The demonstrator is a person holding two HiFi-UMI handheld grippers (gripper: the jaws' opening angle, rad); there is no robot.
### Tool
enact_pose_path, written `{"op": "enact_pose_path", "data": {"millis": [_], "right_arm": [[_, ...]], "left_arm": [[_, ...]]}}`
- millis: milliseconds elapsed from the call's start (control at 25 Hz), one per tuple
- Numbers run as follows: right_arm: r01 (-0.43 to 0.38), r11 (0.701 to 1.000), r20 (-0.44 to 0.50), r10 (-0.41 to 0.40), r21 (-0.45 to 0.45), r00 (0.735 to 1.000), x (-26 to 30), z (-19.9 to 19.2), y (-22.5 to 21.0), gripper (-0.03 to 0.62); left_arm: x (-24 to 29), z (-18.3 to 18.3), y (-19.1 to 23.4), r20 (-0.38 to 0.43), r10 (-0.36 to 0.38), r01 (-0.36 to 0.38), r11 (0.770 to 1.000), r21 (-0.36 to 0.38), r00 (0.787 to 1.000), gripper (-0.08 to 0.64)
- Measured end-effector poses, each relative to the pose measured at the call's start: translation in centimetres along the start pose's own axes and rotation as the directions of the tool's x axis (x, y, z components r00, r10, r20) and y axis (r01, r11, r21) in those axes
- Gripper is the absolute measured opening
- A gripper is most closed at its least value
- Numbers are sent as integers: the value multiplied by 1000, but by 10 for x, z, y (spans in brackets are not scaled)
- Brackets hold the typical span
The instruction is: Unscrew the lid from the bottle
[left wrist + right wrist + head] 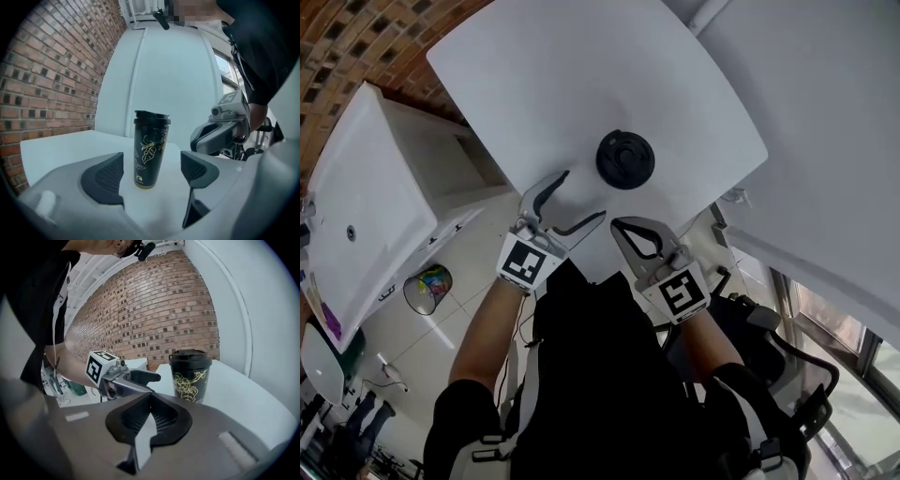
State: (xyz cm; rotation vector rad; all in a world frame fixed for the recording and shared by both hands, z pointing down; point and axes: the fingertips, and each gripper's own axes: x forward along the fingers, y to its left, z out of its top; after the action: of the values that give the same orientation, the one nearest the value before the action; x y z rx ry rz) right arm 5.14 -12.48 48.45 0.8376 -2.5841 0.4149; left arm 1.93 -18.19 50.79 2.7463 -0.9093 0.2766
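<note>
Black plastic bottle with a gold leaf pattern stands upright on the white desk, and its round black lid sits on top. The left claw has its jaws wide apart with nothing pressed between them; the bottle stands a little beyond their tips, untouched. The right claw is just beside it near the desk's front edge, its jaws pressed together and empty, clear of the bottle
</note>
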Motion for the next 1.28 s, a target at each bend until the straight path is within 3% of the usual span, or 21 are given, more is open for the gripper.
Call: {"op": "enact_pose_path", "data": {"millis": [200, 400, 720, 840, 1040, 1120, 1160, 1200, 1280], "right_arm": [[-31, 999, -24, 30, -21, 999, -2, -13, -5, 5], [5, 1000, -40, -4, 16, 999, -21, -23, -23, 5], [54, 997, -51, -51, 58, 997, -35, -37, -46, 5], [54, 997, -17, -53, 61, 998, -35, -31, -51, 5], [95, 994, 96, -100, 60, 990, -39, 1, -74, 10], [89, 994, 135, -96, 57, 986, -35, 15, -81, 219], [85, 995, 161, -91, 45, 983, -32, 23, -83, 279], [87, 996, 192, -90, 25, 977, -27, 32, -84, 334], [102, 995, 250, -94, -20, 964, -18, 50, -84, 366]], "left_arm": [[38, -14, 7, 17, -23, 23, 1000, 12, 1000, 416], [68, -11, 9, 57, -19, 18, 1000, 5, 998, 419], [96, -26, 7, 27, -36, 35, 998, 46, 999, 417], [99, -23, 7, 42, -44, 43, 998, 39, 998, 416], [100, -23, 4, 15, -79, 77, 993, 89, 997, 402], [100, -24, 3, 1, -101, 100, 990, 98, 995, 396], [99, -24, 3, -4, -110, 110, 989, 101, 994, 394], [99, -24, 2, -8, -116, 116, 988, 104, 993, 394], [100, -23, 2, -5, -122, 122, 987, 105, 993, 393]]}}
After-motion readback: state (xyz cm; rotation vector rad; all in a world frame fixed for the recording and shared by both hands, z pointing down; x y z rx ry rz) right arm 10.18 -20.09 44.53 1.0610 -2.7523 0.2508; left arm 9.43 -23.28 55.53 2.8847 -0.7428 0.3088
